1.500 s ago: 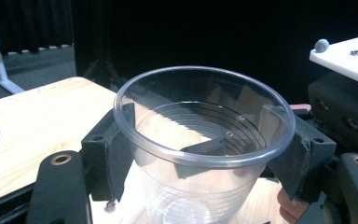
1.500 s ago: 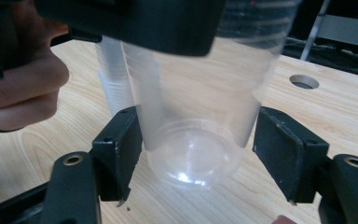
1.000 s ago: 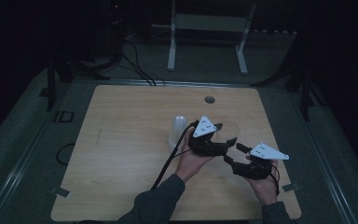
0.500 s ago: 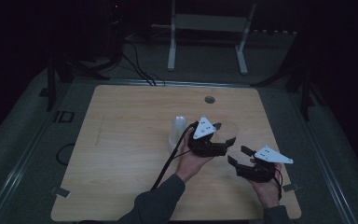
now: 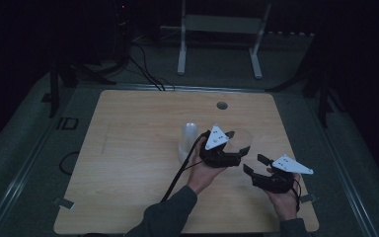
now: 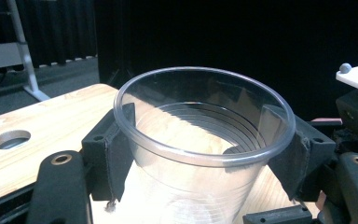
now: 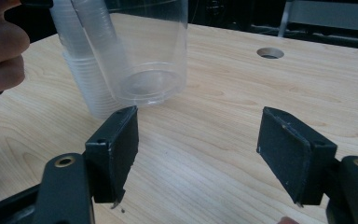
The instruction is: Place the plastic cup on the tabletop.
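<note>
Clear plastic cup point(image 6: 200, 144) clamped in left gripper point(image 6: 205, 149), lifted off the table; right gripper point(image 7: 198, 158) spread wide with nothing in it.

Cup sits upright between the left gripper's two black pads, which press on its walls just under the rim, mouth up. In the right gripper view its base hangs clear above the wooden table point(image 7: 242, 102), just in front of a stack of clear cups point(image 7: 86, 70) standing on the wood. In the high view the cup point(image 5: 240, 140) is right of table centre, the stack point(image 5: 187, 142) just beside the left gripper point(image 5: 227, 150) on its left. Right gripper point(image 5: 254, 165) is near the cup, lower right of it, not touching. Round hole point(image 5: 221, 105) in the tabletop lies farther back.
</note>
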Available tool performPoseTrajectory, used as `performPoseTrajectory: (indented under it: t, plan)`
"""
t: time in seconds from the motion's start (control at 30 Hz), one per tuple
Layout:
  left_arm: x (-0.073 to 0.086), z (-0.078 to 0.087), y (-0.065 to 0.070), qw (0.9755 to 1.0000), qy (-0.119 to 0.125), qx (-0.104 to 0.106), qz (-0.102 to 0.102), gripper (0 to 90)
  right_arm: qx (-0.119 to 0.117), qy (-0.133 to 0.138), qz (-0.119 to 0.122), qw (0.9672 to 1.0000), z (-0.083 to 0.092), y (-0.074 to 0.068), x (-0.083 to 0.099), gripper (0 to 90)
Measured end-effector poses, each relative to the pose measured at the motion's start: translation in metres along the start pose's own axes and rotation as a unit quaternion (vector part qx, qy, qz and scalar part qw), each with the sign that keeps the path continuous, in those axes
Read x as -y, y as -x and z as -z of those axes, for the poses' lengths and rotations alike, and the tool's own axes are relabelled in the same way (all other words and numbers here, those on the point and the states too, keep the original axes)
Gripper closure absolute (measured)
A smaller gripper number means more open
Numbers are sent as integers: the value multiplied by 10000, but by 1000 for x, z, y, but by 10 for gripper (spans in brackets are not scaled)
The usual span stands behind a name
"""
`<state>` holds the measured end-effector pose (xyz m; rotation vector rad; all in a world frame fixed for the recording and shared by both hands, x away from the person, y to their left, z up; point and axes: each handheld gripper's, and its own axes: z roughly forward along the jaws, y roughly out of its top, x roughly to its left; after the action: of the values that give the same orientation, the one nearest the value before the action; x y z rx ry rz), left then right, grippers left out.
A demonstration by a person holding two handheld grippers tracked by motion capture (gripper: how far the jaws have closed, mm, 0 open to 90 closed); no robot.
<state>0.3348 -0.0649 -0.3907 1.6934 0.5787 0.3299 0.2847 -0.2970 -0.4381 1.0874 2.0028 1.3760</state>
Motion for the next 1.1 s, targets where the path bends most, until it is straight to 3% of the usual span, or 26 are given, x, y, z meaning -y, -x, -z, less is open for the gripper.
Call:
performPoseTrajectory:
  t: [1.1]
  plan:
    - [13, -8, 3, 9998, 76, -78, -159, 291, 182, 110, -166, 9996, 9, 10, 2, 291]
